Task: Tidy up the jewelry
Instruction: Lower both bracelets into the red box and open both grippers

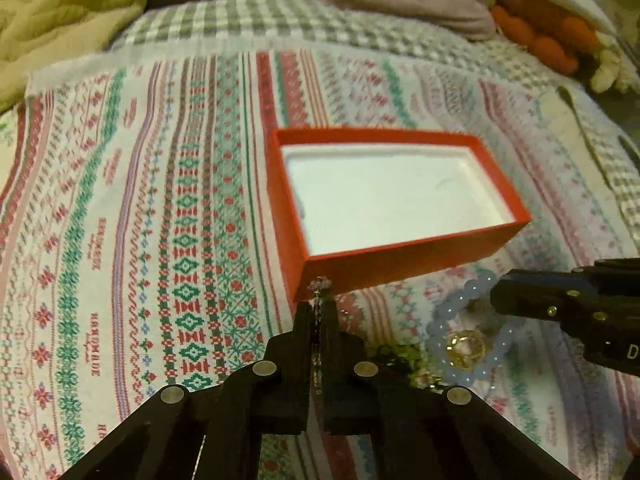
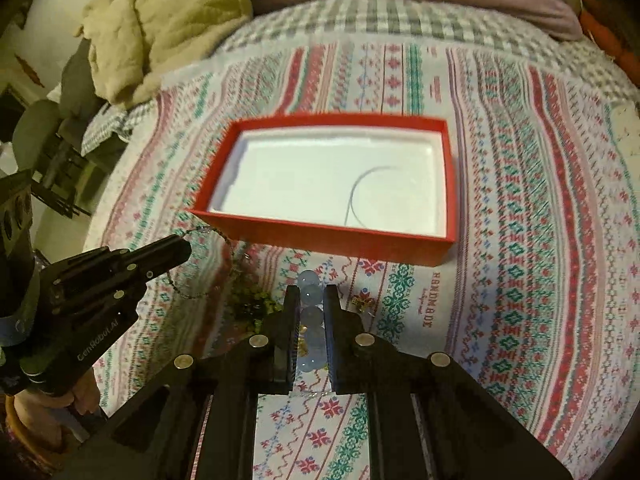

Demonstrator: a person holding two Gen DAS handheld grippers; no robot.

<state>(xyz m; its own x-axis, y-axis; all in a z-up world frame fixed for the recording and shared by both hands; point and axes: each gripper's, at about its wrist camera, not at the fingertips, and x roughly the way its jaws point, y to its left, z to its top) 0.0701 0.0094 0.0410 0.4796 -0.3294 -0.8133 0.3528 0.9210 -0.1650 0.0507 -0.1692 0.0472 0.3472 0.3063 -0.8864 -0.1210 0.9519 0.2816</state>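
Left claw (image 1: 318, 312) clamped on thin silver chain (image 1: 319, 300); right claw (image 2: 311, 300) gripping pale blue bead bracelet (image 2: 310, 312). Both just in front of open red box (image 2: 400, 246) on patterned cloth (image 2: 520, 240) over the bed. Gold ring (image 1: 466, 350) lies inside bracelet loop.

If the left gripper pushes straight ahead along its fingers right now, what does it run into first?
Most likely the near corner of the red box. The left gripper, shut on the thin chain, has that corner just beyond its fingertips, though depth is hard to judge here.
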